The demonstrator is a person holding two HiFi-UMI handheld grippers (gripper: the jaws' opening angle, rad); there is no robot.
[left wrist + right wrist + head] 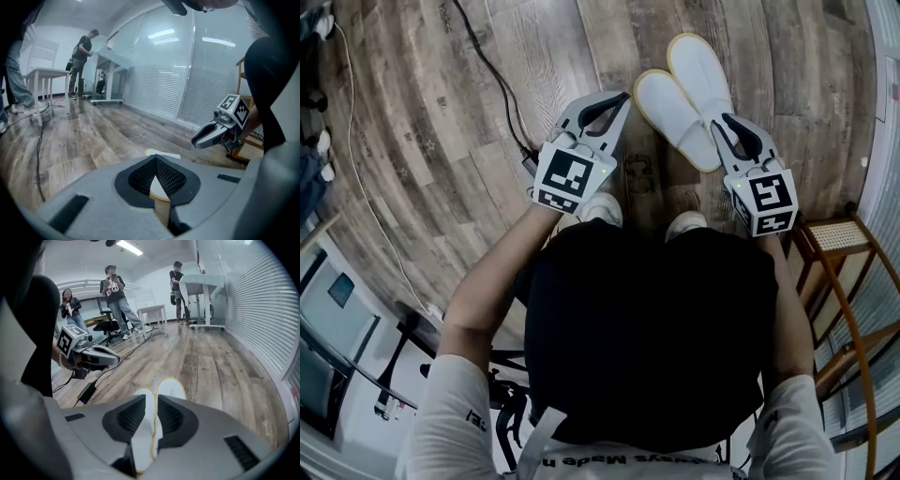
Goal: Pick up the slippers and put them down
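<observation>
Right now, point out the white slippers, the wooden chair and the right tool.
white slippers (675, 112), head view, nearer slipper's upper.
wooden chair (836, 234), head view, its woven seat.
right tool (724, 120), head view, midway between its fingertips.

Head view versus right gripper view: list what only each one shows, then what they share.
Only the head view: the wearer's black top, pale shoes, and a wooden cane seat at the right edge.
Only the right gripper view: three people standing at the far end, a white desk, and the blinds along the wall.
Both: the two white slippers lying side by side on the plank floor, the left gripper, and a black cable.
</observation>
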